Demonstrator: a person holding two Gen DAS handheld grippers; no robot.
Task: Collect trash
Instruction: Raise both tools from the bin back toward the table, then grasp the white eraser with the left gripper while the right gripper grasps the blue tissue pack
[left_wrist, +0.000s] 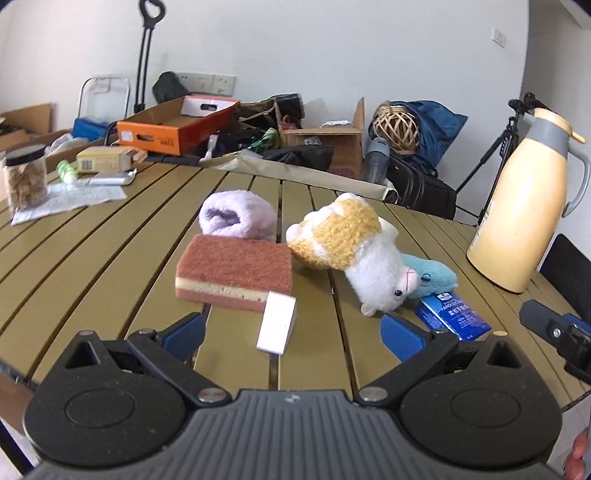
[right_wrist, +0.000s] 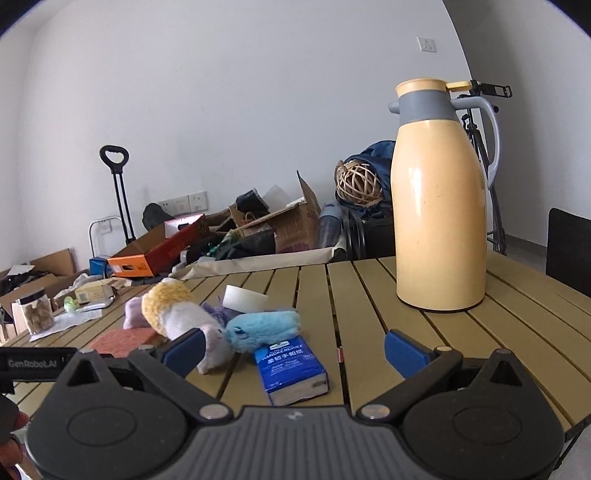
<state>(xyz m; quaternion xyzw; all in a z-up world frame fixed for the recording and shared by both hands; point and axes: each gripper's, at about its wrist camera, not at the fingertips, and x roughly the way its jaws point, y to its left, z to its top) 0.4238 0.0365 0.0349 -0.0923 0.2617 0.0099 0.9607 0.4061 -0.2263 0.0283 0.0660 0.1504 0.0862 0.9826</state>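
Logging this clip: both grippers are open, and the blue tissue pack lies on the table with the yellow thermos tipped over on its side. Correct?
Not quite. The yellow thermos stands upright, as the right wrist view shows. The rest holds: left gripper and right gripper are open, and the blue tissue pack lies on the table.

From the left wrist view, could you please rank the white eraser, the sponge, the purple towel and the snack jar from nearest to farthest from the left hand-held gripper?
1. White eraser, just ahead, centre.
2. Sponge, behind it.
3. Purple towel, behind the sponge.
4. Snack jar, far left.

Left hand-held gripper is open.
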